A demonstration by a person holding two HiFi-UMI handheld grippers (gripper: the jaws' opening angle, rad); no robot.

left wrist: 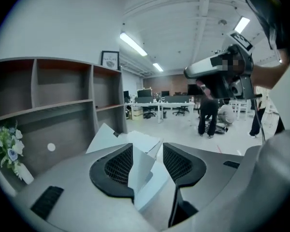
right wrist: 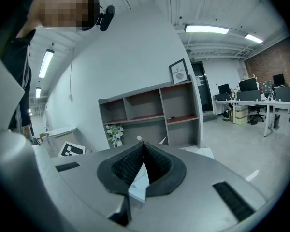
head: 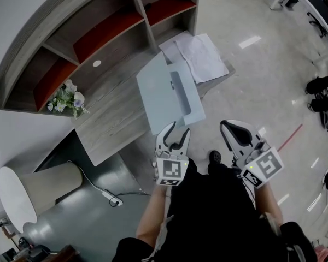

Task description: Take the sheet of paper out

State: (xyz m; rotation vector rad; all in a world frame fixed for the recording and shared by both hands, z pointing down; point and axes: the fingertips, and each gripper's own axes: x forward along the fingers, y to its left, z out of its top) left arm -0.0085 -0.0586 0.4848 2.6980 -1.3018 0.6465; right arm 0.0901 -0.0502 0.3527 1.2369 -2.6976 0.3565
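folder: pale blue, open, on desk | paper sheets: white, flat, beside folder

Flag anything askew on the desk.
The pale blue folder lies skewed, its near corners overhanging the front edge of the grey wooden desk. Wrinkled white paper sheets sit loosely fanned beyond it.

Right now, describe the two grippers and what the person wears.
The left gripper and right gripper have pale curved shells with black ribbed pads. Each carries a cube with black-and-white square markers and a small green light. The person wears black clothes.
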